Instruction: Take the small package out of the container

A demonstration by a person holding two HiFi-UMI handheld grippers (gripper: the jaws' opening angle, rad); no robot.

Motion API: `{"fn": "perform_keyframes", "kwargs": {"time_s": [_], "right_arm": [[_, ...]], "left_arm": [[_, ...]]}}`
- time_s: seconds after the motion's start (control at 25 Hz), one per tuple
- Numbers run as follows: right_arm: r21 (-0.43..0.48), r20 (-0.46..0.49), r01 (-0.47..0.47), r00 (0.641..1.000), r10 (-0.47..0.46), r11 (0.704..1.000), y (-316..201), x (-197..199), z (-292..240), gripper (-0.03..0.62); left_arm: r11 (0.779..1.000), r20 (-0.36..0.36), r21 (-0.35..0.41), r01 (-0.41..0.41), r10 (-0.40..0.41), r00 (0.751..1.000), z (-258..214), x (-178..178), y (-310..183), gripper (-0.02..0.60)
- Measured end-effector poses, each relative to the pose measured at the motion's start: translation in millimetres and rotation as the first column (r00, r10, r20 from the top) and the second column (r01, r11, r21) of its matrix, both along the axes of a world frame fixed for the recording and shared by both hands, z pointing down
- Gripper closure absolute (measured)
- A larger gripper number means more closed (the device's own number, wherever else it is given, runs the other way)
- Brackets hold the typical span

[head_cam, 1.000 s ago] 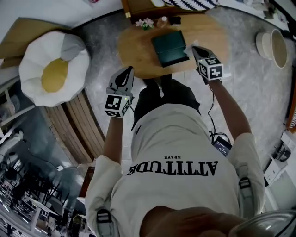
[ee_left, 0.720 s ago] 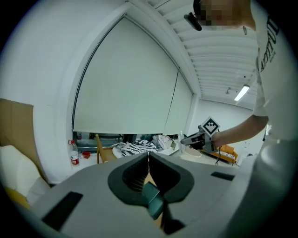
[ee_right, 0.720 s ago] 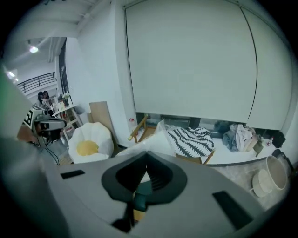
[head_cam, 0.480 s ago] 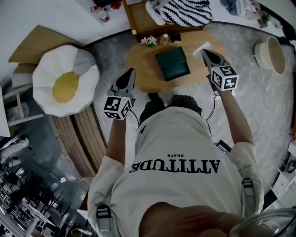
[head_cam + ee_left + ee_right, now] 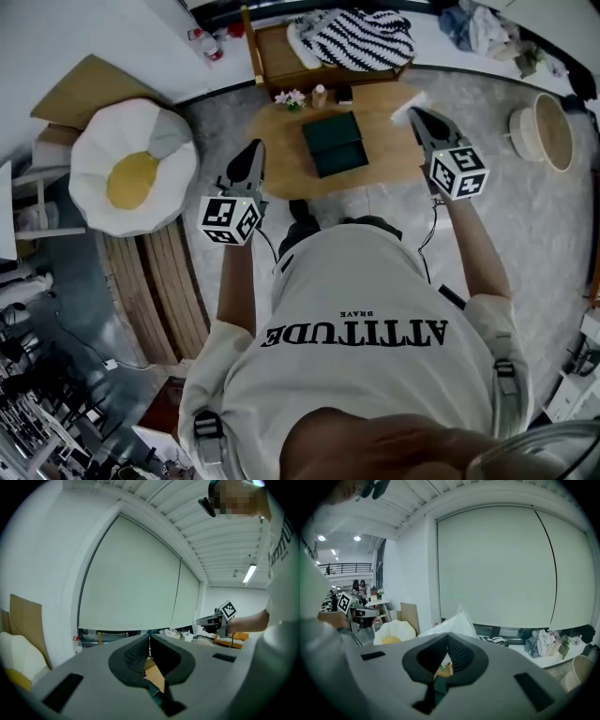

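Observation:
A dark green container (image 5: 335,143) lies on the round wooden table (image 5: 281,159) in the head view. To the container's right, above the table's edge, my right gripper (image 5: 414,112) is shut on the small white package (image 5: 409,102). In the right gripper view the package (image 5: 452,623) sticks up as a crinkled white bag from between the closed jaws of the right gripper (image 5: 448,637). My left gripper (image 5: 255,147) hangs over the table's left edge, shut with nothing in it. In the left gripper view the left gripper (image 5: 149,639) points at a window blind.
A fried-egg-shaped cushion (image 5: 131,169) lies at the left on the floor, with cardboard (image 5: 80,89) behind it. Small flowers (image 5: 286,97) and a bottle (image 5: 320,94) stand at the table's far edge. Beyond it is a wooden tray (image 5: 281,56) holding a striped cloth (image 5: 361,37). A round basket (image 5: 542,131) sits at right.
The table and container have shrunk and shifted up in the head view, as if the person rose or stepped back. The right gripper, still holding the package, has moved away from the container.

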State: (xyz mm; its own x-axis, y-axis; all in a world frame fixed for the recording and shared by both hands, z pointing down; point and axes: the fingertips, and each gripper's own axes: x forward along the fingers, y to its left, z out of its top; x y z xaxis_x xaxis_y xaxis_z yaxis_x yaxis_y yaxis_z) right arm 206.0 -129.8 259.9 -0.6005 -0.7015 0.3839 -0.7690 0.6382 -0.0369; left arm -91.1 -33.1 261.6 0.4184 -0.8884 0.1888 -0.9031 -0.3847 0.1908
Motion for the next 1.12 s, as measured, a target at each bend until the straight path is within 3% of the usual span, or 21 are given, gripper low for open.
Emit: {"fn": "perform_keyframes", "kwargs": {"time_s": [0.24, 0.68, 1.12], "right_arm": [[0.066, 0.025, 0.025, 0.999, -0.027, 0.997, 13.3, 43.6, -24.4, 0.574], [0.102, 0.050, 0.089, 0.994, -0.094, 0.991, 50.9, 106.2, -33.4, 0.574], [0.126, 0.064, 0.157, 0.984, -0.166, 0.980, 90.3, 104.0, -40.9, 0.574]], "left_arm": [[0.997, 0.014, 0.030, 0.066, -0.067, 0.998, -14.3, 33.2, 22.6, 0.558], [0.981, 0.012, 0.056, 0.184, -0.185, 0.983, -27.5, 75.7, 102.1, 0.558], [0.963, -0.006, 0.064, 0.261, -0.262, 0.965, -36.8, 85.0, 171.0, 0.558]]}}
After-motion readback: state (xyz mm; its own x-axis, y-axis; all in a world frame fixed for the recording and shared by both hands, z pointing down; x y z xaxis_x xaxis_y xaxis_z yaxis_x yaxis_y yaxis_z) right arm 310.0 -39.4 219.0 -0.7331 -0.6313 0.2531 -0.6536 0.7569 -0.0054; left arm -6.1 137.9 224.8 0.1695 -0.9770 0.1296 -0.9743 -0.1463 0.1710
